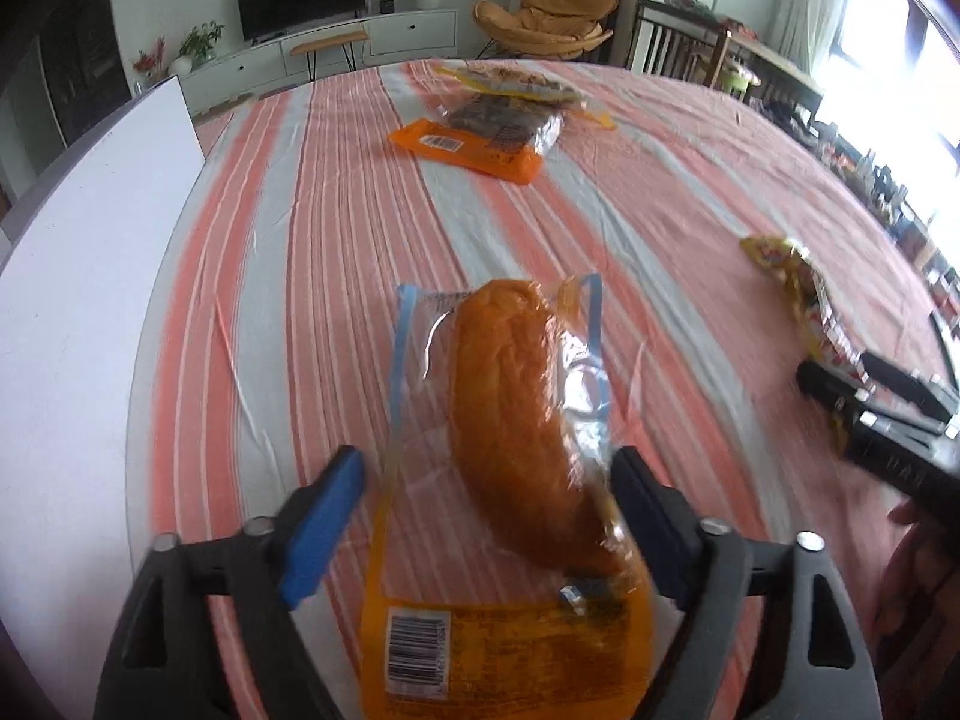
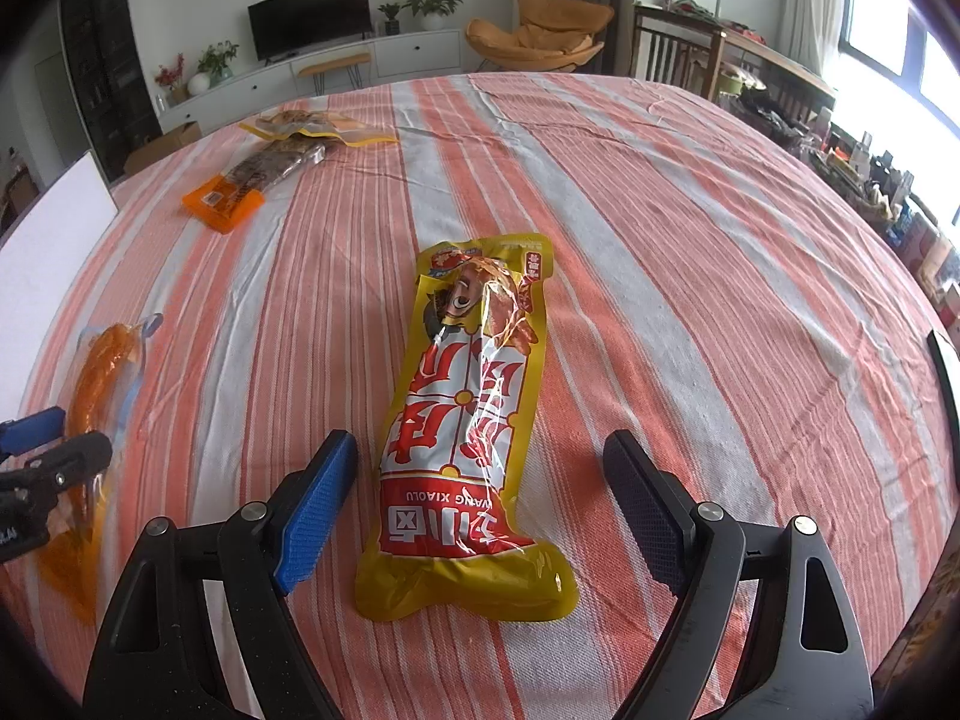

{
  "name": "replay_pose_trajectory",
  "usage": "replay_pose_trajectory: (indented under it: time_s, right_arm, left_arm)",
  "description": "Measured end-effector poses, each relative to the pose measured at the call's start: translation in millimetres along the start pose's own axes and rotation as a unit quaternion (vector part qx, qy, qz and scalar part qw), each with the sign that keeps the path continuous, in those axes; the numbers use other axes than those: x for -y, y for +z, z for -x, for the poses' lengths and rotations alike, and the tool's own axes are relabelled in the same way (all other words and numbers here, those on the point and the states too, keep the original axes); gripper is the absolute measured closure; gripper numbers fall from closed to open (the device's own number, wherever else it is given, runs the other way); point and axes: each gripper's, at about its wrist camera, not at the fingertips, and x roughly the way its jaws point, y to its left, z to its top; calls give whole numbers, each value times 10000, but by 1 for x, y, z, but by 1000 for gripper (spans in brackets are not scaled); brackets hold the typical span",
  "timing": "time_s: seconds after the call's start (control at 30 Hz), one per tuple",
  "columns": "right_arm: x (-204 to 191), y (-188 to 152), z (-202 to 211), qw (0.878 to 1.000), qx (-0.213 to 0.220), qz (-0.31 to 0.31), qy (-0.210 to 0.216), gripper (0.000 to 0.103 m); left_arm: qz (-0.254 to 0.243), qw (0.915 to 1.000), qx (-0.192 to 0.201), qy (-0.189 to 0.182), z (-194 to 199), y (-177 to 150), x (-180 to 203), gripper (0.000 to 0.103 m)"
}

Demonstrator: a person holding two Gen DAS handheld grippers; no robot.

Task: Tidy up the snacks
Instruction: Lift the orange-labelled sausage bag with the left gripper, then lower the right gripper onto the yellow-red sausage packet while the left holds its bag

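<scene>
A clear-and-orange pack with an orange sausage-like snack lies on the striped tablecloth. It sits between the fingers of my left gripper, which is open: the left pad stands off it and the right pad is at its wrapper edge. The right wrist view shows this pack and the left gripper at the far left. A yellow-and-red snack pack lies lengthwise between the fingers of my right gripper, which is open with gaps on both sides. The left wrist view shows it beside the right gripper.
Further back on the cloth lie an orange pack with dark contents and a clear yellow-edged pack behind it. A white board borders the table's left side. A person's hand shows at the lower right.
</scene>
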Motion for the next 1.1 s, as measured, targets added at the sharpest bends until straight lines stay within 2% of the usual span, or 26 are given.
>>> replay_pose_trajectory:
  time_s: [0.07,0.2,0.47,1.1]
  right_arm:
    - [0,0,0,10000,0,-1,1,16]
    - [0,0,0,10000,0,-1,1,16]
    - [0,0,0,10000,1,0,1,16]
    - [0,0,0,10000,1,-2,3,16]
  left_arm:
    - [-108,9999,47,97,-1,-4,1,6]
    - [-36,9999,87,119,-2,-7,-3,0]
    - [-27,9992,347,178,-1,-12,-2,0]
    - [-30,9992,347,185,-1,-12,-1,0]
